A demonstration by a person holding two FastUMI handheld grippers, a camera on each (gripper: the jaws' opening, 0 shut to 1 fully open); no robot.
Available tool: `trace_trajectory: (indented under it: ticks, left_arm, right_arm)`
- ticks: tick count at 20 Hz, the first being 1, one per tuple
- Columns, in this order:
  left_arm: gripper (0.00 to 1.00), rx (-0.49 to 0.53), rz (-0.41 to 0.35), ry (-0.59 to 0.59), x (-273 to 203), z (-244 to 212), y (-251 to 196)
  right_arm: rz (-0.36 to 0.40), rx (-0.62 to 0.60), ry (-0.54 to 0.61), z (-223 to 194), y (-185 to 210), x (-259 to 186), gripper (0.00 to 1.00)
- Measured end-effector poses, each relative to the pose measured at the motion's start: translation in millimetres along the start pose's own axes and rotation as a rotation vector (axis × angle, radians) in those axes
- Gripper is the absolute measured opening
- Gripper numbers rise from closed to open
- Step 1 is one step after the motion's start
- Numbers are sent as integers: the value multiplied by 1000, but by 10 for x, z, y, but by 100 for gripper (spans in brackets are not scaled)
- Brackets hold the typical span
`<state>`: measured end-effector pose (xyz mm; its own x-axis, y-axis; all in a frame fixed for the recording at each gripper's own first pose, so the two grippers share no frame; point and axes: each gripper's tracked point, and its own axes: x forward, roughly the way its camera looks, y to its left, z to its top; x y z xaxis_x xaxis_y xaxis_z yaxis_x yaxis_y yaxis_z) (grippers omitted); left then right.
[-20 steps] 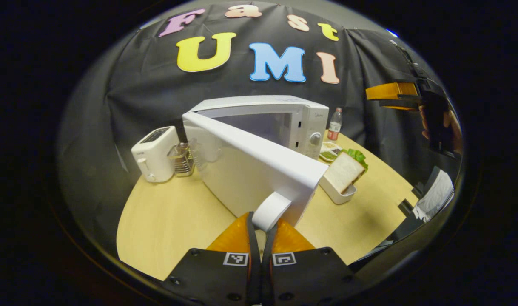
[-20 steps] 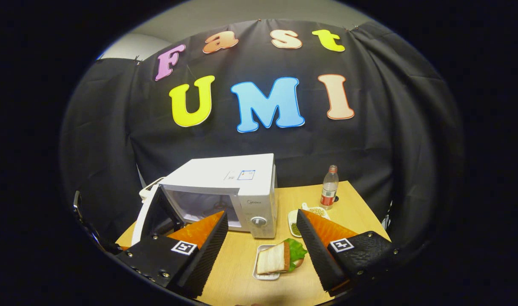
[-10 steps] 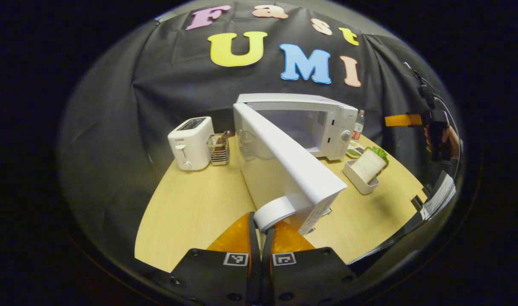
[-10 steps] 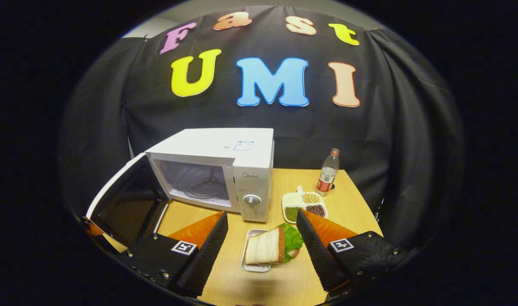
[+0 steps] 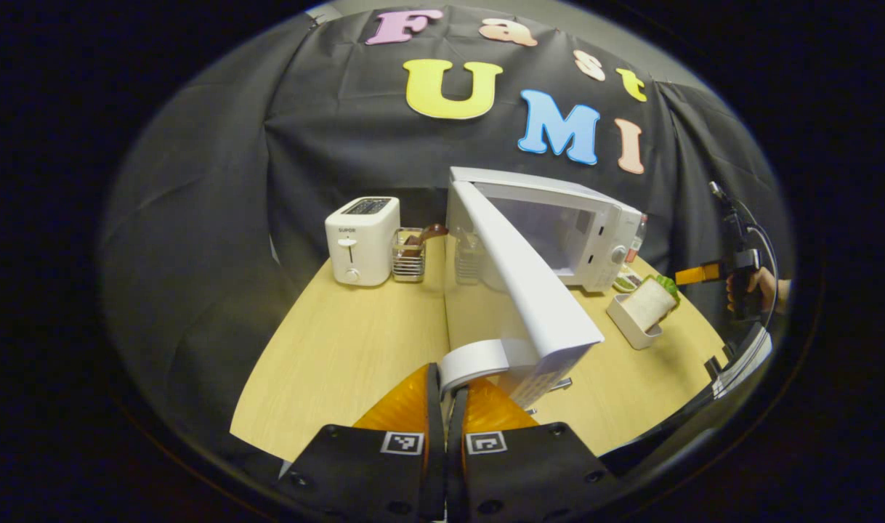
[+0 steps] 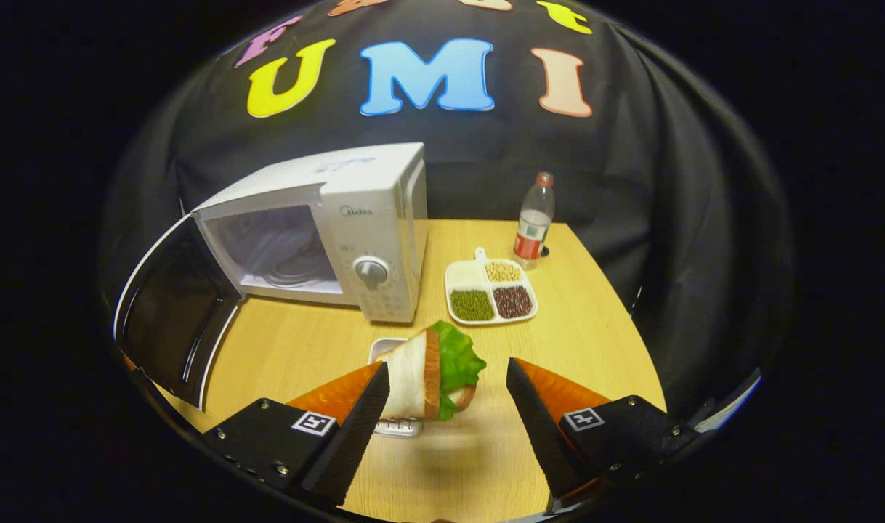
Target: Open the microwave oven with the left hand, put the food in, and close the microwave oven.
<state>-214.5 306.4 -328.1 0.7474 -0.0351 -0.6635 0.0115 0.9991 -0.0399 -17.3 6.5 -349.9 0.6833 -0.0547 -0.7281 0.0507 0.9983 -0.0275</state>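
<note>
Left tool (image 5: 446, 396) is clamped tight on the door handle (image 5: 475, 361) of the microwave (image 5: 559, 225), door (image 5: 530, 290) swung wide open. Toaster (image 5: 361, 241) and a wire rack (image 5: 408, 254) sit along the table's (image 5: 341, 349) far edge, sandwich tray (image 5: 642, 316) near the right edge.

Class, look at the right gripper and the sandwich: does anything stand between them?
Nothing visible does. The right gripper is open, and the sandwich in its white tray sits just ahead between the spread fingers. The bean dish and bottle stand farther back, off the path.
</note>
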Motion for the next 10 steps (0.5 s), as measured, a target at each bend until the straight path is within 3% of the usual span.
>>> trace_trajectory:
  ticks: [4, 7, 9, 10]
  left_arm:
    - [20, -115, -23, -1, -89, -40, -64]
    - [23, -168, 54, -38, -264, -17, 44]
    - [26, -212, 132, -96, -493, 174, 128]
    - [18, -231, 163, -144, -610, 337, 149]
  right_arm:
    - [63, 128, 97, -225, -31, 188, 98]
    - [125, 213, 148, -316, 0, 295, 97]
    - [163, 233, 179, -382, 11, 335, 91]
    - [181, 238, 192, -410, 29, 361, 92]
